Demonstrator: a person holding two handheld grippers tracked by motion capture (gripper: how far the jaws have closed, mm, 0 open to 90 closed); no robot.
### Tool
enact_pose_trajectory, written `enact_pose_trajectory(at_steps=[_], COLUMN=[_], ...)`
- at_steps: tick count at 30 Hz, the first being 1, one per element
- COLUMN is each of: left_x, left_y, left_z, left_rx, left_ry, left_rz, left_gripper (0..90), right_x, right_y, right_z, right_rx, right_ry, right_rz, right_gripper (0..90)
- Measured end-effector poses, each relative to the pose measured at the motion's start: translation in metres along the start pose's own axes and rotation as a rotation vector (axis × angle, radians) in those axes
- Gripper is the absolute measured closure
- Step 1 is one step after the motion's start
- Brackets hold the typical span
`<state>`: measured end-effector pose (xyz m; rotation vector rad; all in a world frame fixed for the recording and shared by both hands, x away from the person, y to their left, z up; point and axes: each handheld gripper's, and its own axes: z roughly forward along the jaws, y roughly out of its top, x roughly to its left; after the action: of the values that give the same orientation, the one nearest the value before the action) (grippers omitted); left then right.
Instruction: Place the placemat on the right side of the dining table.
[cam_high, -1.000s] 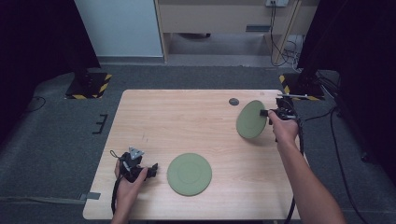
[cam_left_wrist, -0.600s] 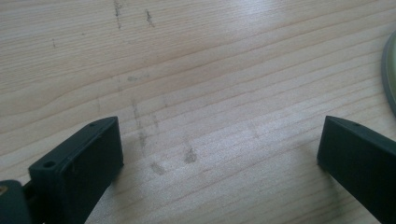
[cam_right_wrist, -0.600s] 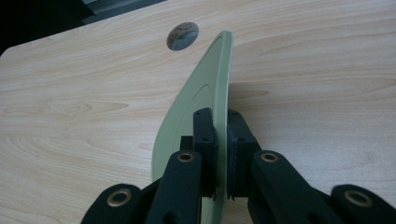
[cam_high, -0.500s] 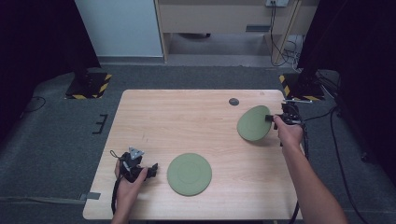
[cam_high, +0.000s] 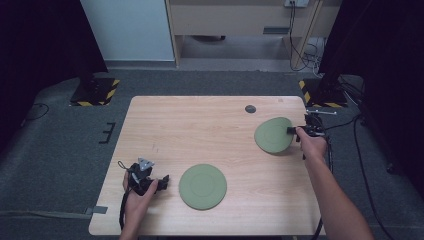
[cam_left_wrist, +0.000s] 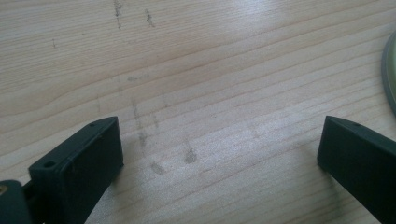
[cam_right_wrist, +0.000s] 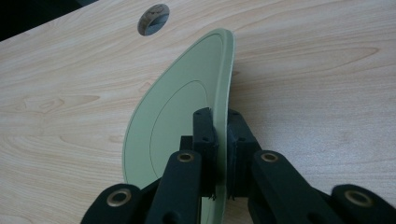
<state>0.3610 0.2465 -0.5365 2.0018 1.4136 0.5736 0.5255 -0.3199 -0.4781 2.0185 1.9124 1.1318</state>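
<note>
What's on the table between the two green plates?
Nothing: just bare wooden table between the flat plate and the plate held by the right claw, seen in the high view.

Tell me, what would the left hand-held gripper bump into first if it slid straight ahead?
Probably the green plate. The left hand-held gripper rests on the table with jaws open, pointing toward that plate; nothing lies between them.
</note>
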Motion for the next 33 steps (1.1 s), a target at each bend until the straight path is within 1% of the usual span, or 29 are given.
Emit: enact_pose_trajectory(at_steps=[9, 14, 20, 21, 26, 33], left_x=[0.0, 0.0, 0.0, 0.0, 0.0, 0.0], left_y=[0.0, 0.0, 0.0, 0.0, 0.0, 0.0], left_z=[0.0, 0.0, 0.0, 0.0, 0.0, 0.0], left_rx=[0.0, 0.0, 0.0, 0.0, 0.0, 0.0], left_ry=[0.0, 0.0, 0.0, 0.0, 0.0, 0.0], left_rz=[0.0, 0.0, 0.0, 0.0, 0.0, 0.0], left_gripper=[0.0, 0.0, 0.0, 0.0, 0.0, 0.0], right_x=[-0.005, -0.008, -0.016, -0.017, -0.022, -0.03], right_y=[-0.001, -0.004, -0.01, -0.011, -0.012, -0.015], right_z=[0.003, 0.003, 0.001, 0.001, -0.001, -0.001], right_rx=[0.014, 0.017, 0.025, 0.025, 0.029, 0.029], right_ry=[0.0, -0.006, -0.016, -0.013, -0.021, -0.027], right_rz=[0.007, 0.004, 0.012, 0.019, 0.018, 0.038], right_gripper=[85.4, 85.2, 85.0, 84.9, 84.7, 83.9])
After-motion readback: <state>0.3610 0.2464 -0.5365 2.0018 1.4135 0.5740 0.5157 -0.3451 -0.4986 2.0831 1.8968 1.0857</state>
